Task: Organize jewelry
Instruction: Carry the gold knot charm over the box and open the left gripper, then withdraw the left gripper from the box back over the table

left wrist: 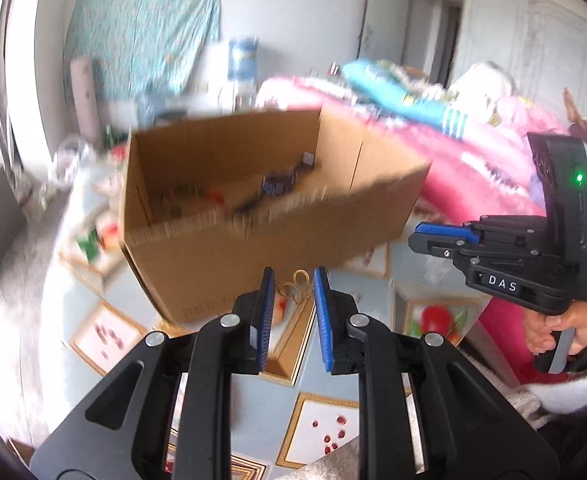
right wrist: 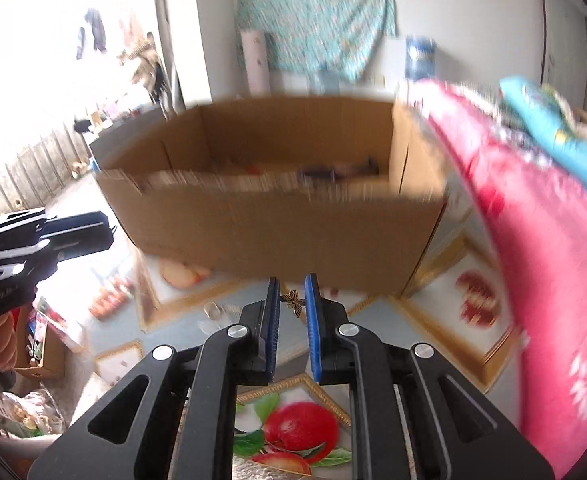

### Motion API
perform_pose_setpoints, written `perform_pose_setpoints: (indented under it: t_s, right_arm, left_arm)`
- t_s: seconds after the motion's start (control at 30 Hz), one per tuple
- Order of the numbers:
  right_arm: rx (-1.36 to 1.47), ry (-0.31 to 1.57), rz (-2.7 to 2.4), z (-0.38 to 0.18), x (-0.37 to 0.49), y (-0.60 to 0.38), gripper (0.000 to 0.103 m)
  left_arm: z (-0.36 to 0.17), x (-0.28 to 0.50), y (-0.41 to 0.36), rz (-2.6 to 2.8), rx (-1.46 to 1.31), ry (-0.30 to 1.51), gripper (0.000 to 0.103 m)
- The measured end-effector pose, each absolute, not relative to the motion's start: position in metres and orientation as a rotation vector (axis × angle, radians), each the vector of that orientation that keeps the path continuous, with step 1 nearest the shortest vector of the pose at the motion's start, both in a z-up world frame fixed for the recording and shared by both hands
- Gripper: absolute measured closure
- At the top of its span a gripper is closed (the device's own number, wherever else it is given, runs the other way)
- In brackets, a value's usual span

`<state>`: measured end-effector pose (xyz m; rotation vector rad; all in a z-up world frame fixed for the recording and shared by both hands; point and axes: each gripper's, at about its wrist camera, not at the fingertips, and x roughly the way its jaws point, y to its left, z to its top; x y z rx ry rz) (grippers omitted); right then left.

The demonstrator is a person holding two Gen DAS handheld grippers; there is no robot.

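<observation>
My left gripper is shut on a gold looped piece of jewelry, pinched between its blue pads just in front of the open cardboard box. My right gripper is shut on a small bronze butterfly ornament, also held in front of the box. Blurred dark and red items lie inside the box. The right gripper shows side-on at the right of the left wrist view, held by a hand. The left gripper shows at the left edge of the right wrist view.
The box stands on a tablecloth printed with fruit in gold frames. A pink blanket on a bed bulges in from the right. A clear plastic scrap lies on the cloth. A small box of clutter sits low at left.
</observation>
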<state>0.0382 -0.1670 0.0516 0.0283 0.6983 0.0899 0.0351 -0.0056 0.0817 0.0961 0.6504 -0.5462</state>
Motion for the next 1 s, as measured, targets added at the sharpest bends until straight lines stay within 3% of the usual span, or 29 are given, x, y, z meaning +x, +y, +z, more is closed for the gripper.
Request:
perform_pose_setpoints:
  t_s: [0.17,0.3,0.6,0.77,1.0]
  right_arm:
    - [-0.015,0.565,0.146,0.103,0.041,-0.167,0.090]
    - [0.068,0.632,0.287,0.125,0.092,-0.177,0.090]
    - [0.264,1.116,0.389,0.071,0.240,-0.186,0.090]
    - [0.275,1.234,0.357,0.045,0.265,-0.183,0.090]
    - [0.275,1.247,0.350,0.039,0.269,-0.185,0.090]
  left_arm:
    - [0.121,0.042,-0.003,-0.578,0.088,0.563,0.084]
    - [0.134,0.077,-0.013,-0.632,0.068,0.603,0.084]
    - [0.087,0.195,-0.029,-0.586,-0.025,0.979,0.084]
    - [0.069,0.218,-0.031,-0.544,-0.033,1.071,0.084]
    - [0.064,0.227,-0.028,-0.513,-0.081,1.112,0.084]
